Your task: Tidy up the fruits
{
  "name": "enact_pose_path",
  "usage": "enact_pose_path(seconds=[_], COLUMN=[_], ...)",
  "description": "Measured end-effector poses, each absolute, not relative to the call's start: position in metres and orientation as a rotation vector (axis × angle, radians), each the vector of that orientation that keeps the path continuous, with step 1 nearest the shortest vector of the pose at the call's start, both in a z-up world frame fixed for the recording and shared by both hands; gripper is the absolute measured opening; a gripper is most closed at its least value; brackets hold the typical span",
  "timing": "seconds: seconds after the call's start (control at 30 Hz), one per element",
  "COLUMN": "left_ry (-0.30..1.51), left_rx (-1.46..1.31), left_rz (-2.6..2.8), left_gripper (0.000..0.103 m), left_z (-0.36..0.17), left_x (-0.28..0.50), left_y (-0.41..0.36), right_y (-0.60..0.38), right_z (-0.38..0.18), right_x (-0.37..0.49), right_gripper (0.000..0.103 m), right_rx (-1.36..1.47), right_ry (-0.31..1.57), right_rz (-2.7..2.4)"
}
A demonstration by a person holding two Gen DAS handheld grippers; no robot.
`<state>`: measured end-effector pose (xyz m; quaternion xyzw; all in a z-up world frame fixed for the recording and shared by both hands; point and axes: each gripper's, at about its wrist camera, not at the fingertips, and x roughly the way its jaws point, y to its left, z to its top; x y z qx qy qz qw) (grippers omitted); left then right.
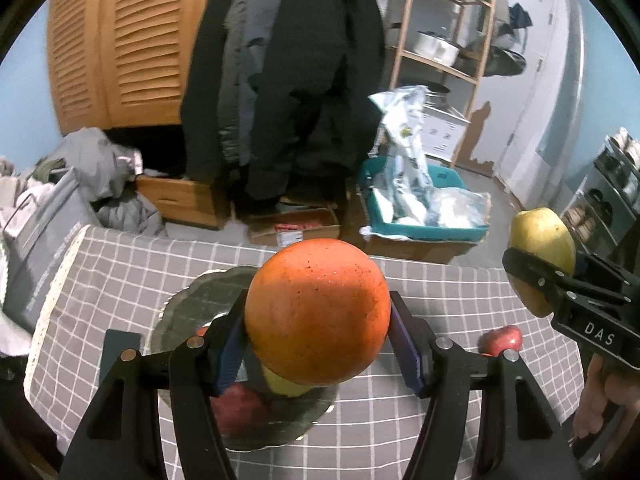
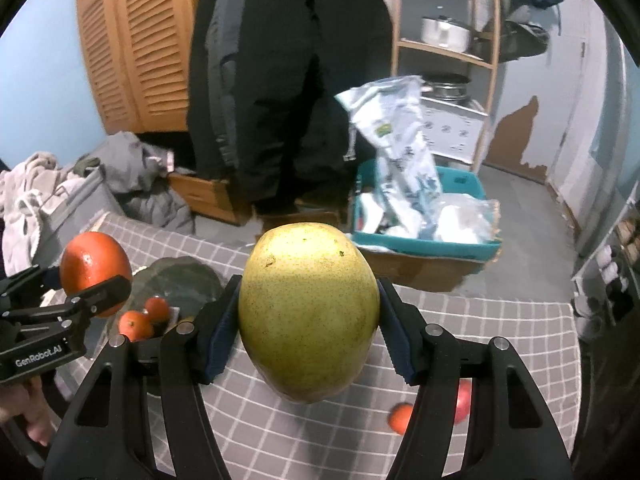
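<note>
Left gripper (image 1: pixel 318 344): your jaws are clamping the orange (image 1: pixel 318 312) at its widest girth, holding it above the grey plate (image 1: pixel 192 304). Right gripper (image 2: pixel 308 332): jaws are squeezing the yellow-green pear (image 2: pixel 308 320) across its middle, over the checked table (image 2: pixel 500 320). Both fruits are looking firm and smooth-skinned; the pear probably bruises, so you're wise gripping the belly, not the ends. Left view is showing a red apple (image 1: pixel 240 408) and a yellow fruit under the orange on the plate. Right view is showing two tangerines (image 2: pixel 136 324) there, plus loose fruit (image 2: pixel 400 418) on the table.
</note>
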<state>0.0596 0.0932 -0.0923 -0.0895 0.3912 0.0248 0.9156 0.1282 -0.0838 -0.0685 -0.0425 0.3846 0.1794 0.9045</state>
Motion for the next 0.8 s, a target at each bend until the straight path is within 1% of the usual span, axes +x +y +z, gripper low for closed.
enact_pose_path(seconds=[0.3,0.8], left_ry=[0.836,0.93], left_rx=[-0.235,-0.287], left_rz=[0.125,0.208], left_gripper=[0.066,0.066], left_z=[-0.113,-0.168], left_x=[0.057,0.072], left_y=[0.137,0.188], right_y=[-0.03,0.041], right_z=[-0.086,-0.139], right_x=[0.142,0.168], right_gripper=[0.064,0.064], right_rx=[-0.086,-0.09], right_ry=[0.84,0.964], right_rz=[0.452,0.558])
